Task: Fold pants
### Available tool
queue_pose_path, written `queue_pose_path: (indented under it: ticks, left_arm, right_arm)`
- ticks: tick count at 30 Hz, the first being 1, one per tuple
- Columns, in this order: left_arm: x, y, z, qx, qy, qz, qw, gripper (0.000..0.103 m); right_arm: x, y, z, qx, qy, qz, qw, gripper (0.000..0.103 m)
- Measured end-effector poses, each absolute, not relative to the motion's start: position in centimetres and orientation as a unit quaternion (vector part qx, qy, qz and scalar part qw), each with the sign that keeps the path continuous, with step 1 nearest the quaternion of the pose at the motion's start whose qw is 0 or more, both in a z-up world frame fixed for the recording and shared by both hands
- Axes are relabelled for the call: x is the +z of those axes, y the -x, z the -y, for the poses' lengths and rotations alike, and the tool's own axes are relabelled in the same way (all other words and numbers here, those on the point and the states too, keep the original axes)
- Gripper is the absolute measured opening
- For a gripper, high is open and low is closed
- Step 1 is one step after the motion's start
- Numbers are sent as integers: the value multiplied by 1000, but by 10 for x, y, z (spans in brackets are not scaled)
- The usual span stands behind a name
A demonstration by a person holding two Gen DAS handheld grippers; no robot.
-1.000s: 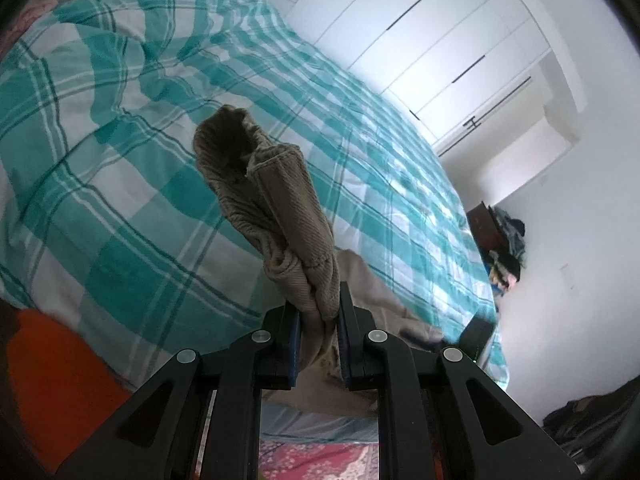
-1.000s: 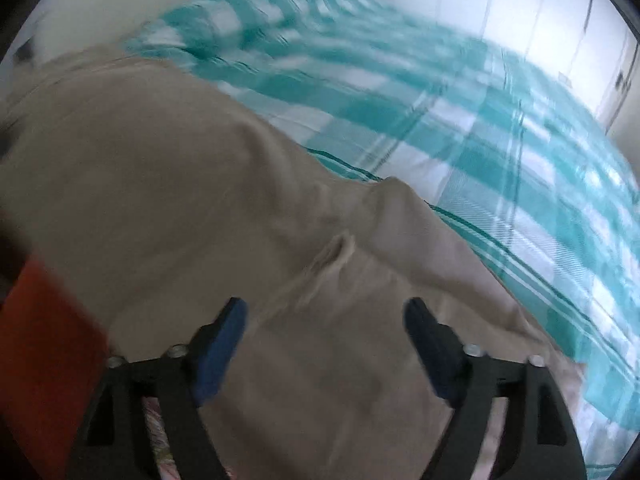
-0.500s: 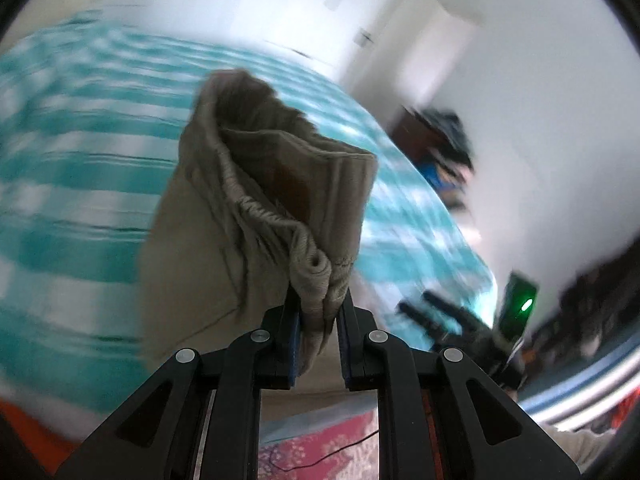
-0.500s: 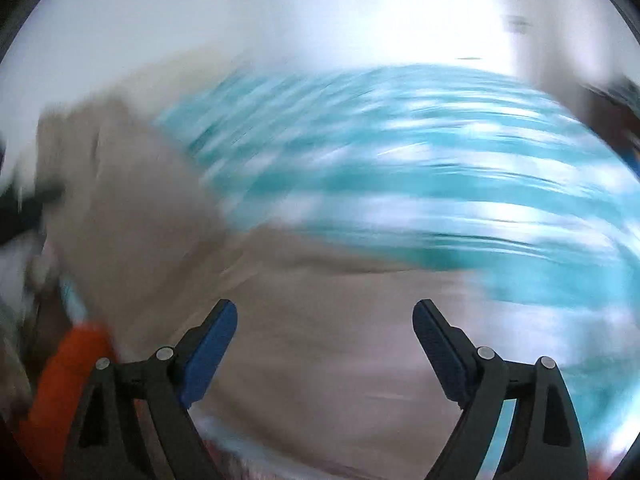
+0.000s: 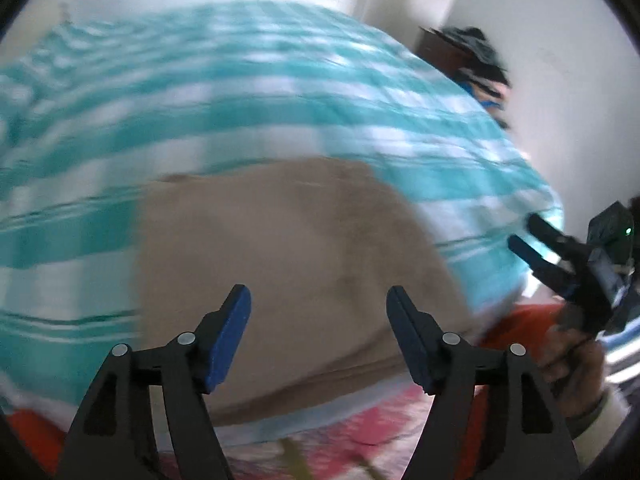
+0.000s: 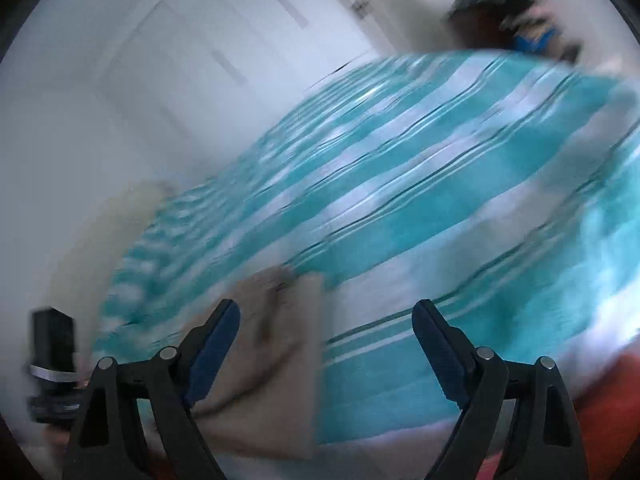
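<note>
While my left gripper point(image 5: 318, 312) opens, nothing between its pads, the tan pants point(image 5: 288, 256) lie at the near edge of the checked bed point(image 5: 280, 92). My right gripper point(image 6: 326, 338) is closing, wide, empty.

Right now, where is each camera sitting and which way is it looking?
Left wrist: rides on the left gripper, looking down along its opening, empty fingers at the tan pants on the teal checked bedspread; the right gripper and a hand show at right.
Right wrist: rides on the right gripper, looking across the bedspread toward white cupboard doors; jaws closing, empty.
Both share the pants and bedspread.
</note>
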State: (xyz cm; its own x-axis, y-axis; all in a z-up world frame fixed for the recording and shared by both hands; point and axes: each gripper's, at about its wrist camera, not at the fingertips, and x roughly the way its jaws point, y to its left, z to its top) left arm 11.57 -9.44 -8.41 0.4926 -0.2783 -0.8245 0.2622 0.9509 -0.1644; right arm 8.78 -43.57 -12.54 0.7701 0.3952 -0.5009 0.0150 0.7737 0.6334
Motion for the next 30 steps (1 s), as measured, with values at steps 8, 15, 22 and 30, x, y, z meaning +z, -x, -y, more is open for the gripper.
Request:
queue_pose_path:
  ticks: [8,15,22,30]
  left_arm:
    - [-112,-110,-10,-43,64,-488,869,74]
    - [-135,-105,-5,-26,38,-495,868,74]
    - [-122,-98,-1,-22,27,-479,877,74]
    - [-129,-114,61,-68,-61,-465,880,83]
  right_arm:
    - [-155,-129,353,237,-353,-441,791,69]
    - [-174,-150,334,157,-316,-491,797,38]
    - [-144,-142,307,114,-198,-493,840,24]
    - [-103,-158,297,120,-104,-443,882,19]
